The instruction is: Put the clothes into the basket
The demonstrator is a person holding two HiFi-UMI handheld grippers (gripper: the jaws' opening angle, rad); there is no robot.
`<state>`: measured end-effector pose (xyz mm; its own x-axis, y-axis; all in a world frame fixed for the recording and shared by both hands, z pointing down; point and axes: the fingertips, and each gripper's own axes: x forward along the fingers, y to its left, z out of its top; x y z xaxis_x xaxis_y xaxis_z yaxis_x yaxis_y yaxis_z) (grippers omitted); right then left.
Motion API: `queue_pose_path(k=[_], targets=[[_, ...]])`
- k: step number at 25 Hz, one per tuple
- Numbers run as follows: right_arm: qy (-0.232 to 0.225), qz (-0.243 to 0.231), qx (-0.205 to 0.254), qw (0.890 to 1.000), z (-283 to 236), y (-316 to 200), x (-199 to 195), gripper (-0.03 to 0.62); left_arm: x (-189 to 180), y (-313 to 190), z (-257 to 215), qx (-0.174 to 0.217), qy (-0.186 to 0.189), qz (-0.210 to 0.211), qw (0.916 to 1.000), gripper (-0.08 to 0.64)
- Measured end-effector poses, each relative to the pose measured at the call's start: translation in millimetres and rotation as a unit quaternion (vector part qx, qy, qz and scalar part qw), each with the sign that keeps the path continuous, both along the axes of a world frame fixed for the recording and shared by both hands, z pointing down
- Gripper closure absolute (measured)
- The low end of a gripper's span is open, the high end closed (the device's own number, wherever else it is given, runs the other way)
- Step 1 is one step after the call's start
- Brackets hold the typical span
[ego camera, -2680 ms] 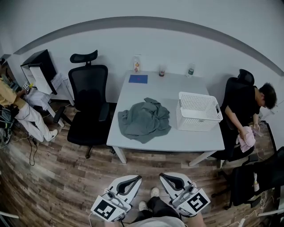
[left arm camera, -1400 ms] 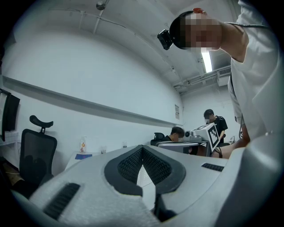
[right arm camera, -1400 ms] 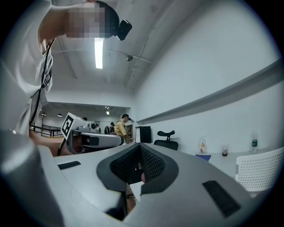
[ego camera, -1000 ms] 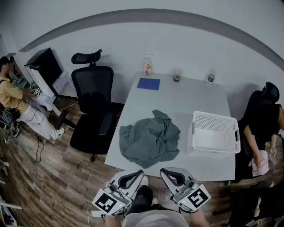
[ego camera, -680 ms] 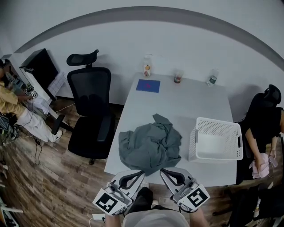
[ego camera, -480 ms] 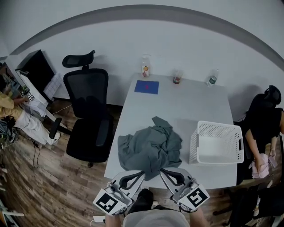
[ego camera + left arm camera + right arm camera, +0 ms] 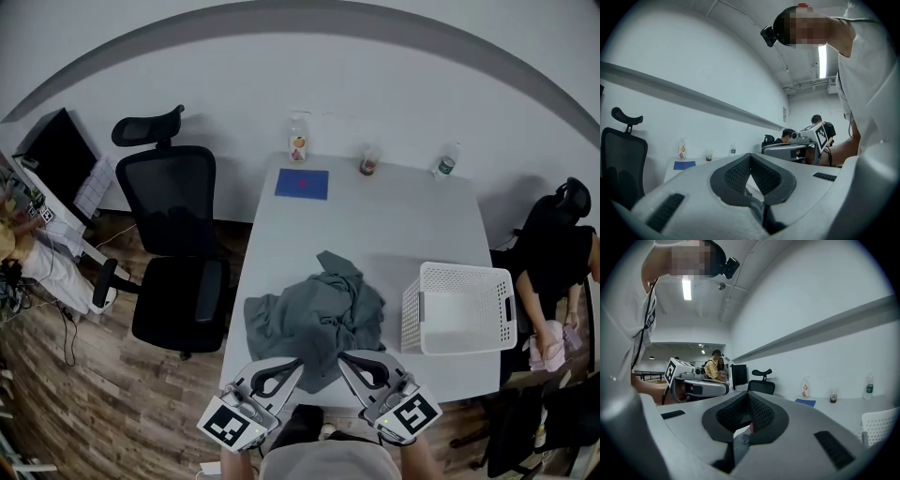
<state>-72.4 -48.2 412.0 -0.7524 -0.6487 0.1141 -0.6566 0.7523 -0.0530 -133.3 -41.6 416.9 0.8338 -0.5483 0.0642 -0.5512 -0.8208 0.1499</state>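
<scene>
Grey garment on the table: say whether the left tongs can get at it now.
Probably yes: the left tongs sit shut at the near edge of the table, beside the grey garment, with nothing between them.

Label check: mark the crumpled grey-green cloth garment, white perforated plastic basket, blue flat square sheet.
crumpled grey-green cloth garment (image 7: 314, 319), head view, middle of the heap.
white perforated plastic basket (image 7: 464, 269), head view, far rim.
blue flat square sheet (image 7: 302, 184), head view, its centre.

The head view looks steeply down on the table (image 7: 394, 225), while both gripper views look level across it.
</scene>
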Motion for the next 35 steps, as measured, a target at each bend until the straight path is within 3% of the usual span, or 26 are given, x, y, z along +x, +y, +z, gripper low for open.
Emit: queue_pose_path(k=[16,26,35], targets=[[0.063,0.033,-0.023,0.997,17.2,-49.9,-5.4,0.580,-7.0,-44.6,12.1,0.002,-0.019,0.047,0.9987,0.557],[0.162,-0.006,-0.040,0.986,56.4,-74.3,-6.0,0.462,0.8,-61.9,17.8,-0.006,-0.023,0.052,0.9984,0.558],[0.190,-0.062,-0.074,0.977,89.0,-88.5,-4.8,0.371,11.7,-73.8,30.2,-0.012,-0.043,0.036,0.9984,0.557]])
